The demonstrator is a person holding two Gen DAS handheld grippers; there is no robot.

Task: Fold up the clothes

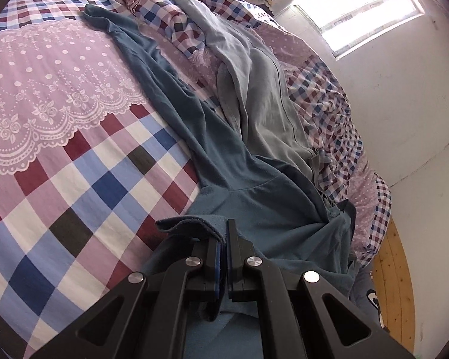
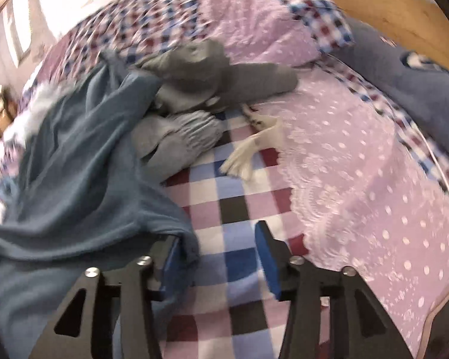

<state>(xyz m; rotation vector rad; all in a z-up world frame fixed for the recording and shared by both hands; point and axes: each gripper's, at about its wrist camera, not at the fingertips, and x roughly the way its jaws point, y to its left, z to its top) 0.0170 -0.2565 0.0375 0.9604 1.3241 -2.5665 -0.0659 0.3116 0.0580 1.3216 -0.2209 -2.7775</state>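
Now left claw (image 1: 224,239) pinches teal garment's (image 1: 224,161) edge.

Left gripper (image 1: 224,239): lower centre of frame, fingers (image 1: 214,257) pressed nearly together, fabric pinched between. Right gripper (image 2: 221,248): lower centre, fingers (image 2: 268,257) spread wide, nothing held between.

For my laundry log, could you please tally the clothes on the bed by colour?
Dark teal-blue cotton garment: 1, pinched in the left gripper
Pale grey-blue cotton garment: 1
Total: 2
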